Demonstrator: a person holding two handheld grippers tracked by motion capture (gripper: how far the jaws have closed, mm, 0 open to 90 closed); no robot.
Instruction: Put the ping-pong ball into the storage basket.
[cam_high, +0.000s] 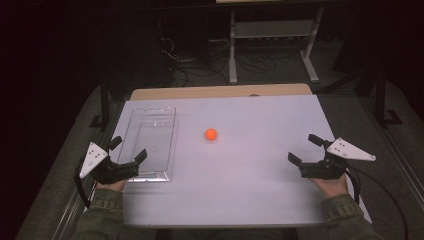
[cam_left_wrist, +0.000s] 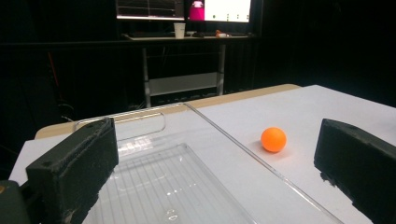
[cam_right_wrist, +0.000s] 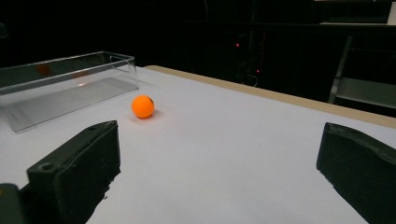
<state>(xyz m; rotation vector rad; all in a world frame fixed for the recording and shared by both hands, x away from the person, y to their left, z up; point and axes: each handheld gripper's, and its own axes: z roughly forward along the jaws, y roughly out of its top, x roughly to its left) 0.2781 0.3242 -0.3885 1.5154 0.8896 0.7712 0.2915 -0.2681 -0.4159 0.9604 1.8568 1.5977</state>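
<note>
Your left tongs (cam_high: 128, 149) hang spread wide and hold nothing, poised over the near end of the clear tray (cam_high: 145, 123) on the left of the bench (cam_high: 260, 175). The orange ball (cam_high: 211, 134) rests on the white surface just right of the tray, apart from it. Your right tongs (cam_high: 305, 148) sit well apart, jaws also spread and bare.

One orange ball (cam_high: 211, 134), one clear plastic tray (cam_high: 131, 131), one white table (cam_high: 260, 190), two grippers.
</note>
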